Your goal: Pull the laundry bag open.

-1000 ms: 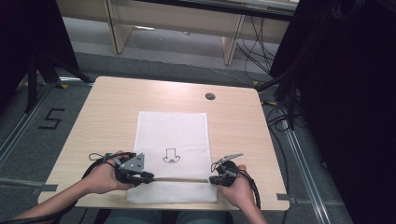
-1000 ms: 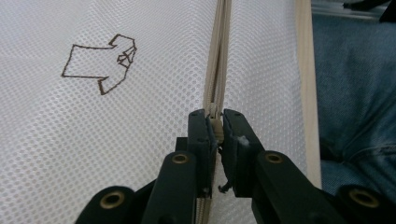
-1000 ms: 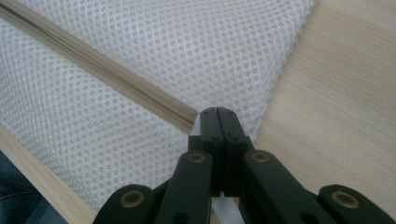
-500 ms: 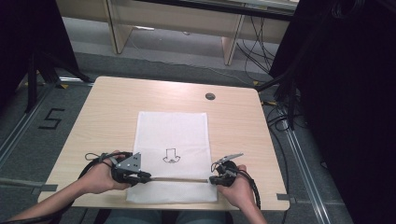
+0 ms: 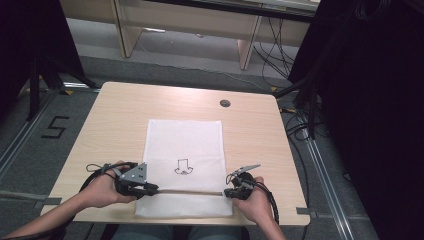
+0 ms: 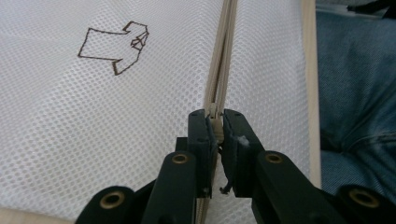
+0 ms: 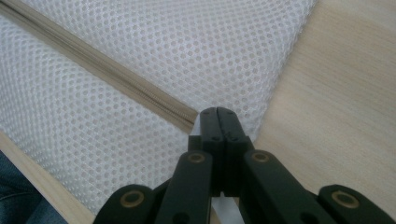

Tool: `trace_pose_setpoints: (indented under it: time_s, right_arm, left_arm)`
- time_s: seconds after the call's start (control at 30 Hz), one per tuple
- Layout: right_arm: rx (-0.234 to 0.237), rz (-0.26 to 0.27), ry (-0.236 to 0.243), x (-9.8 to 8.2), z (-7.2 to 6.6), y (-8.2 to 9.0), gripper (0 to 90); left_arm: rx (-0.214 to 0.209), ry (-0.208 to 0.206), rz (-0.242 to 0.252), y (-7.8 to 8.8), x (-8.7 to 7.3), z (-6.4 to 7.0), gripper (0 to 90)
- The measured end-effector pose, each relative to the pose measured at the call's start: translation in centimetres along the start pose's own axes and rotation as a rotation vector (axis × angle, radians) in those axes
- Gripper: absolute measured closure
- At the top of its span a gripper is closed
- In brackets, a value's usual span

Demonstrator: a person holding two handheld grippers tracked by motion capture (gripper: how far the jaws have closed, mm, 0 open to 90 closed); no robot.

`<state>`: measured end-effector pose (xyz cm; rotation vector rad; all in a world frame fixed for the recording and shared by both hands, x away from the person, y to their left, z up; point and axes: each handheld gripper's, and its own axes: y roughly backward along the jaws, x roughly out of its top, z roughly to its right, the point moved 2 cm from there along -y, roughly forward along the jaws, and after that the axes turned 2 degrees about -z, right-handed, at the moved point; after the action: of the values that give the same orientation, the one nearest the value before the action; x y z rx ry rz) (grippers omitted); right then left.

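Now both grippers are holding the zip [image 5: 190, 192] of a white mesh bag [image 5: 185, 145], near the table's [image 5: 115, 115] front edge. Left gripper [image 6: 215, 122] is pinching the slider (tiny, slippery); right gripper [image 7: 217, 114] is clamping the soft, light bag's end.

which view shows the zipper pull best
The left gripper view: the zipper pull sits close up, pinched in the left claw. The high view gives just the zipper line; the right gripper view shows its far end.
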<state>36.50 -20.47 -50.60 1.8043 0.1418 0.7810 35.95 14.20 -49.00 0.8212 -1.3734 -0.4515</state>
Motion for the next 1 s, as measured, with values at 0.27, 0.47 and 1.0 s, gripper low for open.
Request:
trace_pose_setpoints:
  time_s: [0.27, 0.47, 1.0]
  right_arm:
    - [0.002, 0.001, 0.000, 0.0, 0.0, 0.0, 90.0]
    - [0.000, -0.002, 0.002, 0.0, 0.0, 0.0, 90.0]
    - [-0.002, 0.001, 0.000, 0.0, 0.0, 0.0, 90.0]
  left_arm:
    - [-0.007, -0.001, 0.000, 0.2, 0.0, -0.1, 81.4]
    - [-0.005, 0.012, 0.001, 0.5, -0.4, -0.1, 81.4]
    - [0.014, 0.022, -0.001, 1.1, -1.1, -0.5, 81.4]
